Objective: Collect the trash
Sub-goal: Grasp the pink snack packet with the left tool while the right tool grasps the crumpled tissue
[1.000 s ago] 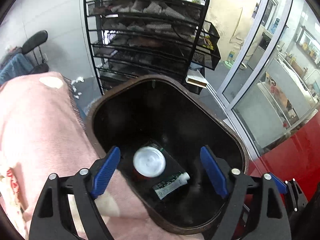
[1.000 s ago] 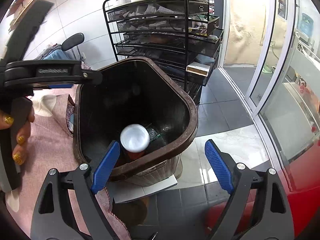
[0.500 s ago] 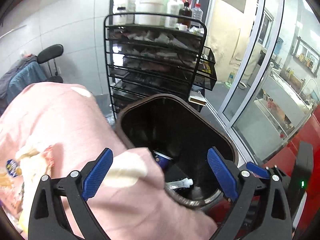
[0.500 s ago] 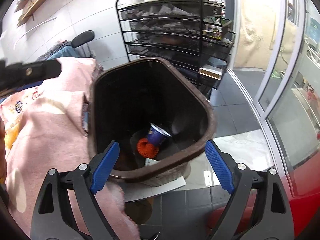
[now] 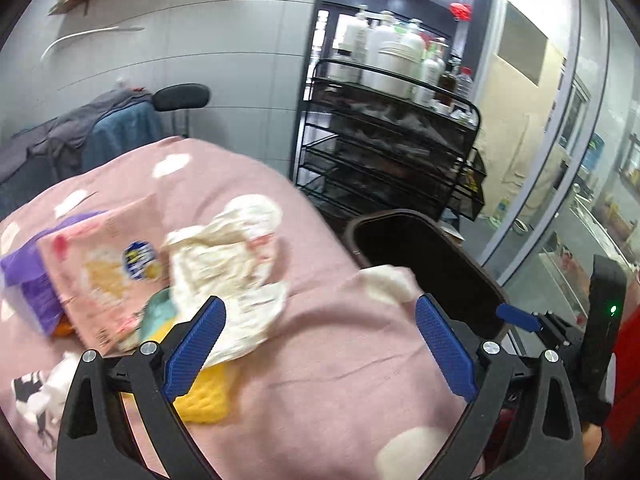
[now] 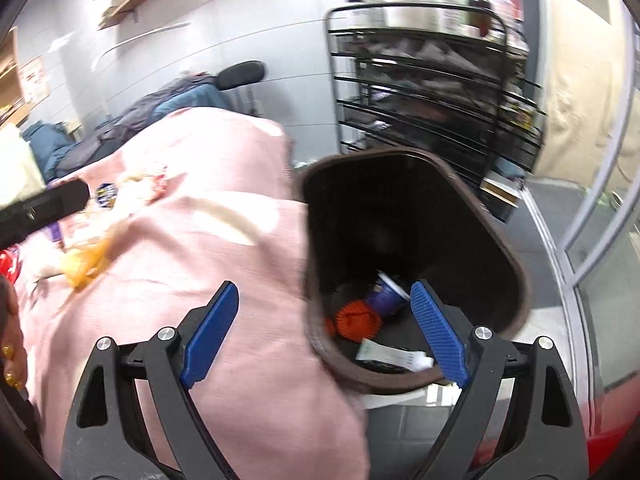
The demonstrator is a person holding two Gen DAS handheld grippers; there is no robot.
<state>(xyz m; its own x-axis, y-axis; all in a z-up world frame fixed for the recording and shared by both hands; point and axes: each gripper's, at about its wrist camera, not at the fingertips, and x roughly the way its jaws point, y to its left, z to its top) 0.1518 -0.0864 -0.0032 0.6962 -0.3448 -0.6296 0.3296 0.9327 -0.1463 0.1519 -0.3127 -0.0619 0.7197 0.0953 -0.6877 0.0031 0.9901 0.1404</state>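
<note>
Left gripper [image 5: 320, 344] over the pink cloth [image 5: 320, 380], jaws spread wide, nothing between them. Trash pile (crumpled white wrapper [image 5: 236, 252], pink packet [image 5: 100, 268], yellow piece [image 5: 204, 400]) lies on the cloth beside the brown bin [image 6: 516, 280]. Right gripper [image 6: 324, 336] likewise spread and empty, at the bin's rim; cup [image 6: 386, 296] and tube [image 6: 394, 358] inside.

Pink blanket [image 5: 340, 360] with white patches; dark brown bin [image 6: 516, 280], black inside; purple cup [image 6: 386, 294] and orange ball [image 6: 358, 320] in it; white crumpled paper [image 5: 228, 256]; yellow sponge [image 5: 204, 400]; black wire rack [image 5: 384, 160]; blue gripper pads [image 5: 444, 348].
</note>
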